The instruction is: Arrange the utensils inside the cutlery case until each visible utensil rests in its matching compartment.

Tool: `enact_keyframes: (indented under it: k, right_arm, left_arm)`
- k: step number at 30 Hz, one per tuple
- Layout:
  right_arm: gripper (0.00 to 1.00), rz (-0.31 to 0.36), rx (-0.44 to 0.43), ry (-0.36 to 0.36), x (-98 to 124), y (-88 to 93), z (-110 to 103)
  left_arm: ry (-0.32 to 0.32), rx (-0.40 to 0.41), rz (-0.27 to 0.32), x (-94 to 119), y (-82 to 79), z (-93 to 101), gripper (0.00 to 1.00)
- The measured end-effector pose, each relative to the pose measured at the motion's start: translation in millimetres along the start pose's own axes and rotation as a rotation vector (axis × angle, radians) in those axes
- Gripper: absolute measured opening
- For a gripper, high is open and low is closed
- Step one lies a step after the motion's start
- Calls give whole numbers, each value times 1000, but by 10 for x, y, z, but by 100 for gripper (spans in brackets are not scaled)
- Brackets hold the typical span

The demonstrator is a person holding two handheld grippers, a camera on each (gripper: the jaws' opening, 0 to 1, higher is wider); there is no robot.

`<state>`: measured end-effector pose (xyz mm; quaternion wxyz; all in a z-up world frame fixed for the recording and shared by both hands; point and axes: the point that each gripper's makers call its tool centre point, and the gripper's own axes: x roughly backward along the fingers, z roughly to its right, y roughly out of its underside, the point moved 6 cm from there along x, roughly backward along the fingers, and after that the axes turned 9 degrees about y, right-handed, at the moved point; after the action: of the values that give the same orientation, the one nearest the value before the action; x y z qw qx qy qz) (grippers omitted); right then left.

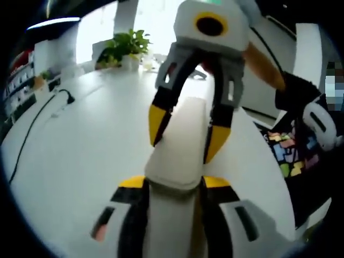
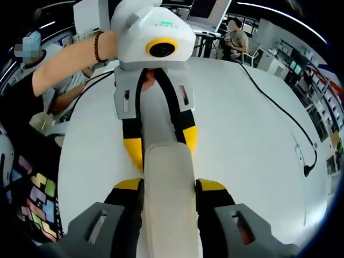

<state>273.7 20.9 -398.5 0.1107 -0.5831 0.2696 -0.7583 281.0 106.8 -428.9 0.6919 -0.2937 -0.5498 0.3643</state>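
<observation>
A long closed cutlery case (image 1: 180, 145) hangs above the white table (image 1: 75, 150), held at both ends. Its cream part (image 2: 167, 183) sits between the jaws of my right gripper (image 2: 170, 185), which is shut on it. Its pale grey part (image 1: 172, 226) sits in my left gripper (image 1: 173, 183), also shut on it. In the left gripper view my right gripper (image 1: 185, 134) comes down from the top, facing mine. In the right gripper view my left gripper (image 2: 161, 144) does the same over the grey part (image 2: 156, 107). No utensils show.
A black cable (image 1: 32, 123) runs along the table (image 2: 252, 145) to a plug (image 2: 307, 171). A potted plant (image 1: 126, 45) stands at the far end. A person's arm (image 2: 70, 54) reaches in; a coloured block mat (image 1: 290, 156) lies beyond the table edge.
</observation>
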Motion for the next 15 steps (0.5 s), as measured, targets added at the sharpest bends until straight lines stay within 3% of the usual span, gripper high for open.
enact_keyframes:
  k: [12, 15]
  right_arm:
    - [40, -8, -32, -15, -47, 7, -6]
    - [40, 1, -30, -14, -46, 9, -10]
  left_arm:
    - [-5, 8, 22, 19, 7, 27, 40]
    - [-7, 15, -9, 41, -4, 36, 40]
